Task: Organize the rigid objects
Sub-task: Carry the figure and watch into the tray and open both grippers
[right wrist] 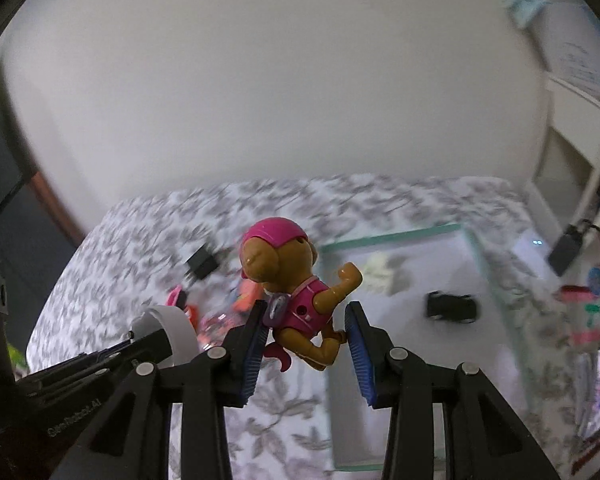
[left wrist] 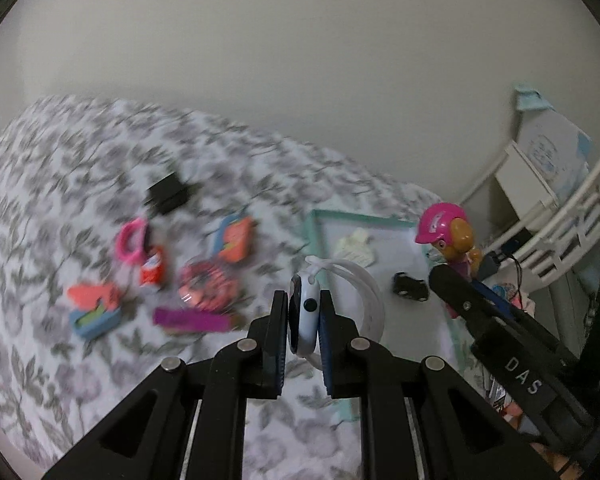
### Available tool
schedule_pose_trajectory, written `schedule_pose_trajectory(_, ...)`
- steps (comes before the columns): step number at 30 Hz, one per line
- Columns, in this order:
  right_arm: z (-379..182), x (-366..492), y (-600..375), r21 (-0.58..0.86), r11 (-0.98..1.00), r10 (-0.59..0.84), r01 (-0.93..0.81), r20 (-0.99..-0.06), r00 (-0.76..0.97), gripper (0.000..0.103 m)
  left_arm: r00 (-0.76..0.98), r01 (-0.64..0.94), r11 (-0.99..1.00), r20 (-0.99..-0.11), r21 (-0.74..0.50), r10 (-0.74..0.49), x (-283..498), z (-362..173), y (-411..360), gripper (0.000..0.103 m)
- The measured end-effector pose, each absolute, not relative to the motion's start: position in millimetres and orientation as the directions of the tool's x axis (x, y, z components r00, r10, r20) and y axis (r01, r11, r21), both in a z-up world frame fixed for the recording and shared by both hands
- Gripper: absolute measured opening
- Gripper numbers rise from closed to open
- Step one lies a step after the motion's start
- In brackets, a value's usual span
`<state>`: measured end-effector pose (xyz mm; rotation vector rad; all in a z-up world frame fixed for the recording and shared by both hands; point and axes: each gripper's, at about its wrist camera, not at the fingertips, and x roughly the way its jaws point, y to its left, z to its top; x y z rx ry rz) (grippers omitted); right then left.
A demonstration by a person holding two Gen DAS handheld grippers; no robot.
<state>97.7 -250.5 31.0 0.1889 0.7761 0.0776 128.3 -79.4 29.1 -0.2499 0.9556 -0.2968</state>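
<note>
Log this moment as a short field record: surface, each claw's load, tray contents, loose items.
surface: floral bedspread
left claw: shut on white-and-blue watch
right claw: holding pup figure with pink helmet
tray: cream toy, black toy car
loose items: pink donut, black block, others blurred

The left hand-held gripper (left wrist: 304, 312) is held raised with jaws clamped; the right hand-held gripper (right wrist: 306, 332) is clamped likewise, angled downward.

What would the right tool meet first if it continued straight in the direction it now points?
Probably the white floor of the green-rimmed tray, near the black toy car. The right tool, holding the dog figure, points down toward it; depth is unclear in this blurred view.
</note>
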Motion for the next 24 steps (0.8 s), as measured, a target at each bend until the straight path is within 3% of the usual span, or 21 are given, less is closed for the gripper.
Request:
schedule_pose_trajectory(14,22,91,-382,0.124,0.937,-0.123,0.326,-0.756,0.643,0.042,0.489,0.341,0.914,-0.789,-0.221,-0.373,138,13,-197,0.015)
schedule_pose_trajectory(24,-44,117,-389,0.024,0.946,-0.138,0.323,-0.872,0.470,0.042,0.413,0.375,0.914,-0.855,-0.154,-0.314,143,-40,-227,0.015)
